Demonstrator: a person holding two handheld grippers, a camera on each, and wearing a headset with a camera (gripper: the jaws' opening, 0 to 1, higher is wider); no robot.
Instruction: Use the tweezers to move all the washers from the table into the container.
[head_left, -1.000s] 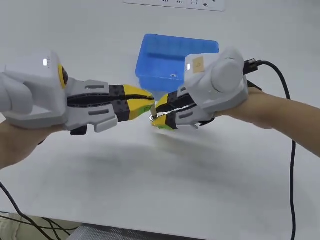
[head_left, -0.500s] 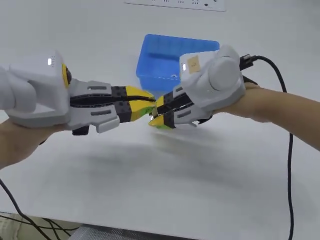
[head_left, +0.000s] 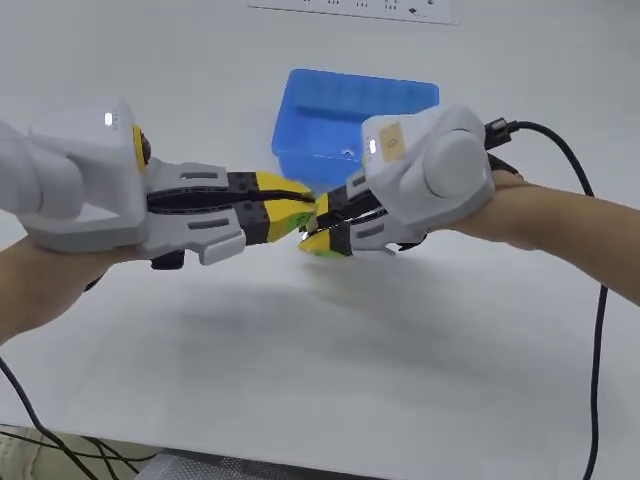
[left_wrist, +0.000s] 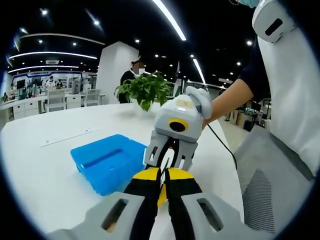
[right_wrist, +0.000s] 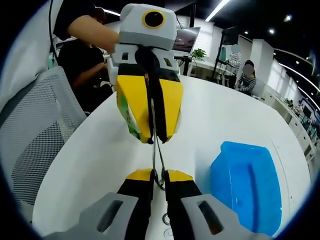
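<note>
The left tool (left_wrist: 161, 175) has its yellow jaws pressed together on the thin metal tweezers (right_wrist: 157, 145). The right tool (right_wrist: 159, 176) pinches their other end, so the tweezers bridge the small gap between the two tips. We see both tools held roughly level and nose to nose above the desk (head_left: 330, 350), just in front of the blue container (head_left: 345, 105). The right forearm (head_left: 545, 215) reaches in from the side, and the left hand (head_left: 40, 285) sits under its tool's body. In the head view the tweezers are too thin to make out between the tips. A small ring (right_wrist: 165, 218) lies on the desk beneath the right tool, partly cut off; we cannot tell whether it is a washer.
</note>
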